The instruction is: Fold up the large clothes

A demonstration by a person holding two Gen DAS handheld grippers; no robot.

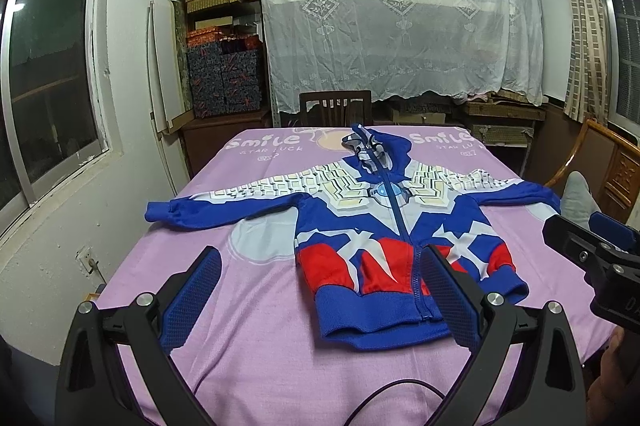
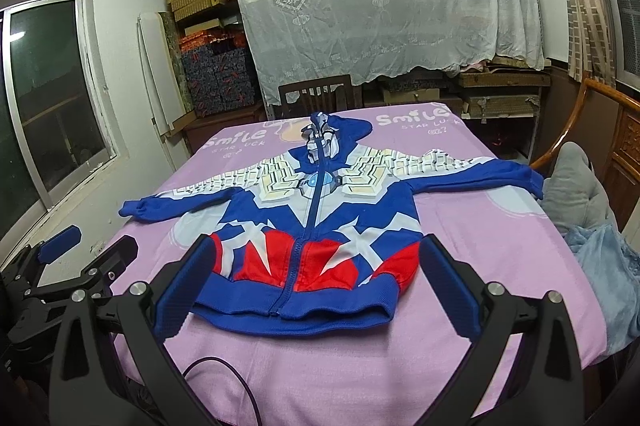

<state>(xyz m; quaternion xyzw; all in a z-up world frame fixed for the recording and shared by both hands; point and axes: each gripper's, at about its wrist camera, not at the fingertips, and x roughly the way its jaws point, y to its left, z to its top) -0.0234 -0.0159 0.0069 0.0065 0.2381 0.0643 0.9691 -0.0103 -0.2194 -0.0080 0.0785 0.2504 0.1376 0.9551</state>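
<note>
Closest to the lens is the left gripper (image 1: 320,290), jaws spread wide and holding nothing, hanging over the near edge of the table. Same story on the right wrist view: the right gripper (image 2: 316,286) is spread open and empty too, framing the hem.

The thing to fold is a kid-style zip-up hoodie (image 1: 384,226) – blue, red and white superhero print – lying face up and zipped on the pink "Smile" bedsheet (image 1: 256,346) that covers the table. It's fully spread out: both sleeves stretched sideways, hood at the far end, ribbed hem nearest the grippers. The left sleeve cuff (image 1: 160,212) sits near the left edge of the sheet, the right cuff (image 2: 534,178) out by the grey plush toy (image 2: 576,194).

So I'd say this is the very start – laid flat, no fold made yet. Next move probably means reaching out to a sleeve or side edge, pinching the fabric and bringing it in over the chest. Cuffs are well apart, so each gripper likely takes its own side.
</note>
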